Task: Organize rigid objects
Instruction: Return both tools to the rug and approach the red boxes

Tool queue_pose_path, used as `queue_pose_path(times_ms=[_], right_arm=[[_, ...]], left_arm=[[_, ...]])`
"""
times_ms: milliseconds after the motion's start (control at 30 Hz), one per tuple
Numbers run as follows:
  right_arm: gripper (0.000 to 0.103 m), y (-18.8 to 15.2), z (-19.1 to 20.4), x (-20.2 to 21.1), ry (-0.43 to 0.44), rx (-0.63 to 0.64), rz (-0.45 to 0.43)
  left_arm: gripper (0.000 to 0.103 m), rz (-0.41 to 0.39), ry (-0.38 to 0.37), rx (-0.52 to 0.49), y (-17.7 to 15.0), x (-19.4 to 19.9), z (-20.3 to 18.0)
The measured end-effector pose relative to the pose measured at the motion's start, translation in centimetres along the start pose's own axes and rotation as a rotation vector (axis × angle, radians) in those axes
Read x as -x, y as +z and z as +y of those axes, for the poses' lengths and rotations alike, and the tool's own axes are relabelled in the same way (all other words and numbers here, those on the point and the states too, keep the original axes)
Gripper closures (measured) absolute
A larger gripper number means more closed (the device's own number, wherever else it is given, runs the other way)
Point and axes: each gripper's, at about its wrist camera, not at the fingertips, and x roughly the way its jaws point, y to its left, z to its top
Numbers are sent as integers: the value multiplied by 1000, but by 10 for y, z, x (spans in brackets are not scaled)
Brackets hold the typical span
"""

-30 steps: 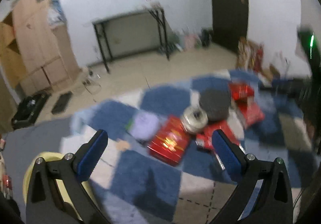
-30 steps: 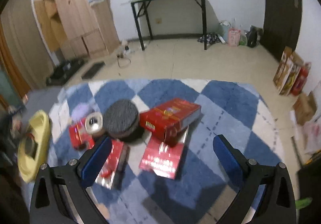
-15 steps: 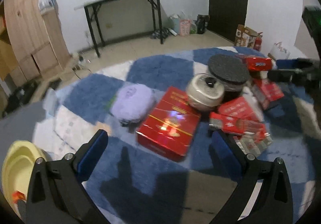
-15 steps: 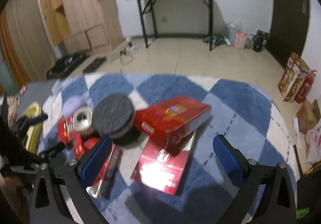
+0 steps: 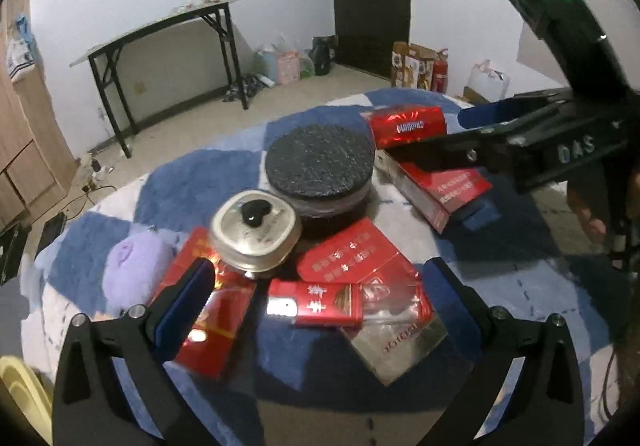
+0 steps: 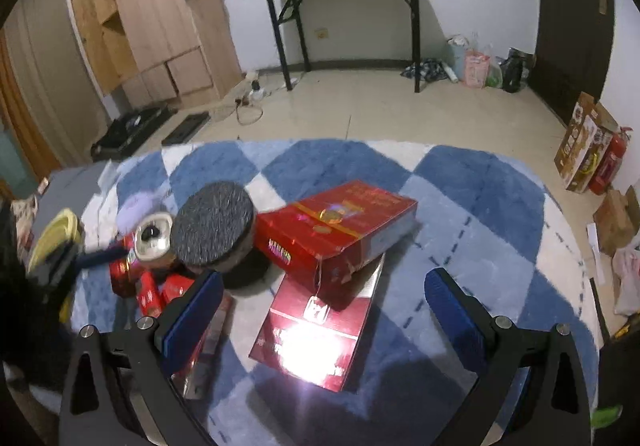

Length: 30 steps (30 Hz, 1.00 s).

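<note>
1. the left claw [image 5: 316,286] hung with its blue-padded fingers spread wide apart and nothing between them, above the near side of a heap of things on a blue and white checked rug [image 5: 192,182].
2. the right claw [image 6: 324,298] was likewise spread wide and empty, over the rug [image 6: 480,182] from the other side.
3. in the left wrist view the right claw [image 5: 476,150] reached in from the right, its upper finger over a red carton and its lower finger beside a flat red box [image 5: 444,186].
4. a round black disc [image 5: 320,158] sat at the middle of the heap, on top of a dark round base.
5. a silver tin with a black knob [image 5: 256,234] stood just in front of the disc, touching it and resting partly on a red box [image 5: 208,322].
6. a small red pack [image 5: 316,306] lay before the tin, overlapping a red box [image 5: 348,254] and a silvery clear-wrapped pack [image 5: 400,342].
7. a lilac fluffy thing [image 5: 132,266] lay at the heap's left edge.
8. in the right wrist view a large red carton [image 6: 340,230] leaned tilted on a flat glossy red box [image 6: 312,342], touching the disc [image 6: 212,226].
9. a yellow bowl [image 6: 56,234] sat at the rug's far left.
</note>
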Motion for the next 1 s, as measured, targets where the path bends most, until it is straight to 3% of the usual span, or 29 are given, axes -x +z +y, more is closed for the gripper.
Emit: queue_pose_path(times_ms=[100,300,500,667,867,933,1000], right_arm=[[0,1,-3,0,-11,-6,16],[0,4,-13,-2,-31,-56,-33],[0,0,-18,-10,15,-41,-99],[0,-4,-14,-20,0,-20,-66],[0,-5,-3,-24,-47,31,33],[0,-4,-3,-26,-44,19,69],[0,-4,2,-28,-35,36,86]], left_arm=[[0,16,-41,-13,-6,-2,-1],[0,16,-47,-13,-8,-3,-2],[0,-21,-80,-39,-6,0,-13],[0,-12,-77,-44,-7,-6,-18],[0,16,-112,48,-7,-12,-4],[5,21,-137,85,-6,-11,1],[21,34,-166,117,-5,-10,7]])
